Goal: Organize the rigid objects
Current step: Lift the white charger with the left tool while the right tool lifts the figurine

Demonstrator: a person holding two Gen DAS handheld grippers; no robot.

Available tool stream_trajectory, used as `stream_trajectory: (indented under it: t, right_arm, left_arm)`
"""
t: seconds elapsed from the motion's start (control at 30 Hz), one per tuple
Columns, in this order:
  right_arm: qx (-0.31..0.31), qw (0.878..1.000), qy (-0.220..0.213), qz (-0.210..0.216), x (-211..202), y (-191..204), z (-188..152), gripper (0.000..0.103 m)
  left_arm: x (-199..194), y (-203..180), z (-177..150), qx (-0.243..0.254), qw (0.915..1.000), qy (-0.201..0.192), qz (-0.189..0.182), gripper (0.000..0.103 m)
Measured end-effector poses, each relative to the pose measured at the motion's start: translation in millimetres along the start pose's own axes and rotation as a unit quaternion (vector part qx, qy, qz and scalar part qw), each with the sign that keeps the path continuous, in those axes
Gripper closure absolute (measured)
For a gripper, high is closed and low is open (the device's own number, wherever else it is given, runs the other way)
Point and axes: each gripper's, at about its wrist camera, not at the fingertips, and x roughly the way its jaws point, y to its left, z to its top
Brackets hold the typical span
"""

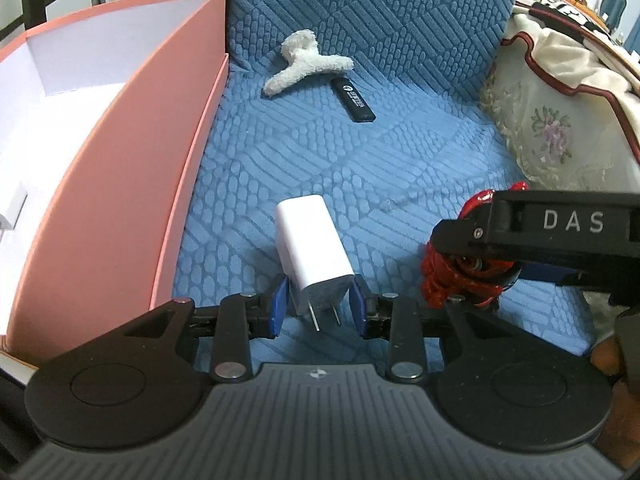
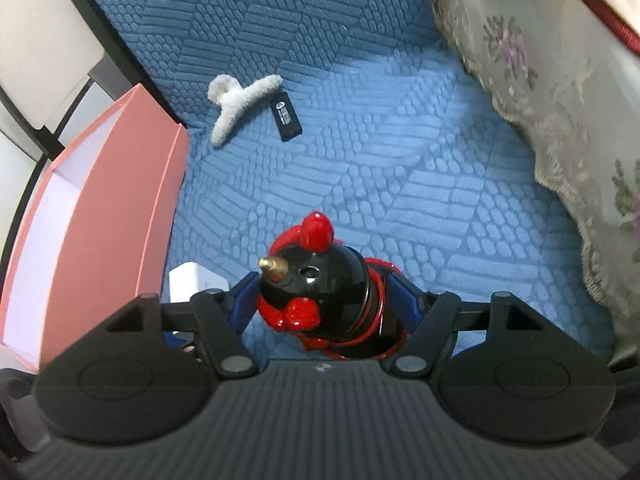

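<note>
My left gripper (image 1: 319, 307) is shut on a white plug charger (image 1: 310, 246), its blue pads on both sides of the pronged end, over the blue seat cushion (image 1: 360, 160). My right gripper (image 2: 324, 309) is shut on a black and red rooster figurine (image 2: 320, 284). The figurine also shows in the left wrist view (image 1: 456, 272), right of the charger. The charger's corner shows in the right wrist view (image 2: 192, 280). A pink box (image 1: 132, 168) with a white inside stands at the left. A black flash drive (image 1: 354, 98) and a fluffy white hair clip (image 1: 306, 60) lie at the back.
A floral lace-trimmed pillow (image 1: 560, 120) lies at the right of the seat. The blue quilted backrest (image 1: 380, 8) rises behind. A small white item (image 1: 12, 208) lies inside the box. The box (image 2: 120, 220), drive (image 2: 286, 118) and clip (image 2: 240, 100) show in the right wrist view.
</note>
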Motion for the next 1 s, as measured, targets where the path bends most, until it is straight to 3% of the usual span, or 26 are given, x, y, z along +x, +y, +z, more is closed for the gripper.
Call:
stream_trajectory:
  t: [0.1, 0.2, 0.47, 0.8, 1.0]
  right_arm:
    - [0.002, 1.000, -0.002, 0.003, -0.3, 1.1, -0.6, 0.033]
    - [-0.014, 1.000, -0.013, -0.001, -7.2, 7.9, 0.5, 0.042]
    - [-0.031, 0.999, -0.029, -0.027, -8.6, 6.7, 3.4, 0.043]
    - [-0.024, 0.999, -0.028, -0.023, -5.7, 3.1, 3.1, 0.042]
    - [-0.027, 0.999, -0.026, -0.023, -3.9, 2.9, 2.1, 0.041]
  left_arm:
    - [0.3, 0.4, 0.7, -0.003, 1.0000, -0.003, 0.002, 0.065]
    - [-0.1, 1.2, 1.7, -0.007, 1.0000, -0.005, 0.001, 0.065]
    - [3.7, -3.7, 5.2, 0.009, 0.9998, -0.012, 0.011, 0.065]
    - [12.8, -14.6, 9.1, 0.029, 0.9985, -0.018, 0.044, 0.065]
    - [12.9, -11.0, 10.2, 0.020, 0.9989, -0.019, 0.037, 0.065]
